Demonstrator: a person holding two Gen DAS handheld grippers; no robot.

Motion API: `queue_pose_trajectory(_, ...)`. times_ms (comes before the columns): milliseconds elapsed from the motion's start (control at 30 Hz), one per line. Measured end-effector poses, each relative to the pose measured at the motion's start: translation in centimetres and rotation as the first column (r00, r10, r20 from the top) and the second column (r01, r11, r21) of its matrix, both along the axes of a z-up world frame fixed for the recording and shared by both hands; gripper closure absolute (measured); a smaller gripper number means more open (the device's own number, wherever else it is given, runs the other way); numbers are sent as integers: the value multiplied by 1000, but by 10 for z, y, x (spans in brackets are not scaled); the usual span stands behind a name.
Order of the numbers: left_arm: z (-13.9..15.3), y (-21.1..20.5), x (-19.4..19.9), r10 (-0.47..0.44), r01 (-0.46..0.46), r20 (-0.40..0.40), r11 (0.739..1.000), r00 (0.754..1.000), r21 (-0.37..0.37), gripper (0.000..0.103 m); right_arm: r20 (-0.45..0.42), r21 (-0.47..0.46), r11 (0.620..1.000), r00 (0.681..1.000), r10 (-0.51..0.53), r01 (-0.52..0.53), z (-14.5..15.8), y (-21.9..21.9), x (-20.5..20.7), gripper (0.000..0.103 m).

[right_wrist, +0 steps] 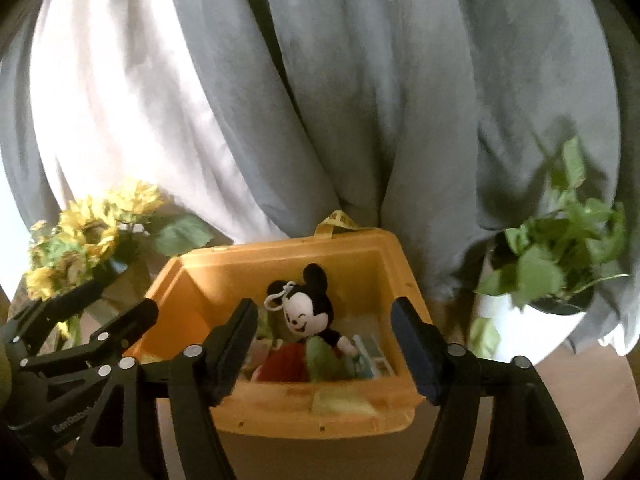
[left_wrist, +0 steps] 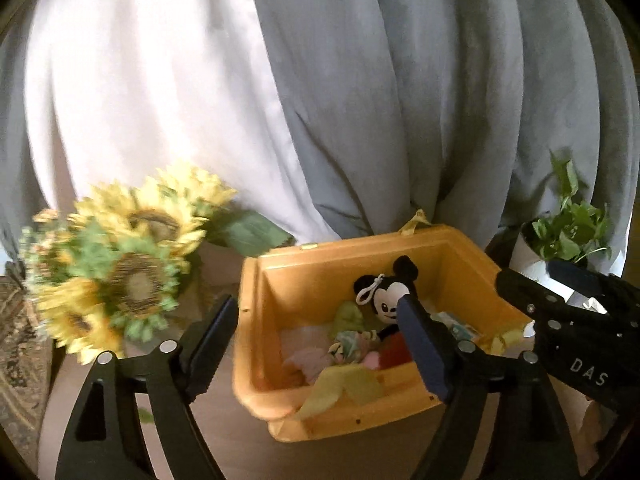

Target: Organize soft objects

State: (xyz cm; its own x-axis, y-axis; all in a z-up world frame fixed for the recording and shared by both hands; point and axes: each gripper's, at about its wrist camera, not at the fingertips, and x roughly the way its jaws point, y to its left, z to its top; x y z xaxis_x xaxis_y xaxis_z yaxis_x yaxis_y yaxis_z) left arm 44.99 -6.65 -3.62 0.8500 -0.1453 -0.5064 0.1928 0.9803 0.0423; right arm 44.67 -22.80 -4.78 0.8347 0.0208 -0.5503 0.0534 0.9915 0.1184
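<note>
A yellow plastic bin (left_wrist: 360, 246) (right_wrist: 280, 256) stands on a brown surface straight ahead. Inside it a black-and-white mouse plush (left_wrist: 386, 296) (right_wrist: 308, 312) with a white clip sits upright among several soft cloths: a pink one (left_wrist: 308, 360), a green one (right_wrist: 324, 360), and a yellow-green cloth (left_wrist: 344, 384) draped over the near rim. My left gripper (left_wrist: 316, 300) is open in front of the bin with nothing between its fingers. My right gripper (right_wrist: 324, 304) is open too, framing the plush without touching it. Each gripper shows at the edge of the other's view.
Artificial sunflowers (left_wrist: 132, 264) (right_wrist: 88, 236) stand left of the bin. A leafy plant in a white pot (right_wrist: 560, 272) (left_wrist: 568, 228) stands to its right. Grey curtains (left_wrist: 440, 100) and a white curtain (left_wrist: 140, 80) hang close behind. A patterned rug (left_wrist: 16, 340) lies far left.
</note>
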Motion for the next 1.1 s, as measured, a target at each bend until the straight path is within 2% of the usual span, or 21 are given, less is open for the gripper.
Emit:
queue_pose_trajectory(267,30,19,-62,53,-52,67,998,996,-18,11,65,-31,998,996,-60,62,30,7,-62,18)
queue_pose_trajectory(467,48,31,-109,60,-58,132,998,990,-13,2,92,-66,994,992,-82,88,47,19,-106,18)
queue_pose_trajectory(767,60,48,-164,18,-13,164,999,986,-29,0,147,-84,985,979,-139,152,61,39,-173,18)
queue_pose_trajectory(967,65,53,-198,24,-22,181,1000,983,-16,0,171,-86,980,971,-165,181,66,47,-210,16)
queue_pose_trajectory(1100,67,54,-223,40,-34,180,999,983,-35,0,184,-89,980,970,-159,178,70,48,-231,16)
